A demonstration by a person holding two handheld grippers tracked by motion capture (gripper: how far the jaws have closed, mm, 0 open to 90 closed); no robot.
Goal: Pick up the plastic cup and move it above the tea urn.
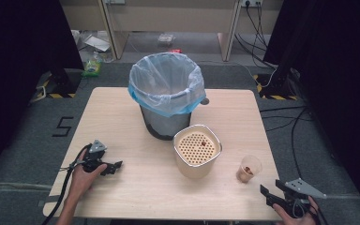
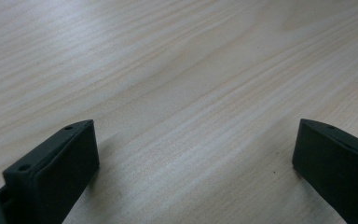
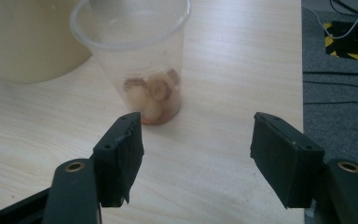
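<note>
A clear plastic cup (image 1: 249, 168) with a few pale and brown food scraps at its bottom stands near the table's right front. In the right gripper view the cup (image 3: 140, 60) is just ahead of my right gripper (image 3: 196, 149), slightly toward its left jaw. The jaws are wide apart with nothing between them. From above, the right gripper (image 1: 266, 194) sits at the table's front right corner, short of the cup. My left gripper (image 1: 114, 167) rests at the front left, open over bare wood (image 2: 191, 93).
A cream container (image 1: 197, 150) topped by a perforated strainer stands mid-table, left of the cup. Behind it is a dark bin (image 1: 166, 89) lined with a pale blue bag. The table's right edge (image 3: 302, 70) runs close beside the right gripper. Cables lie on the floor.
</note>
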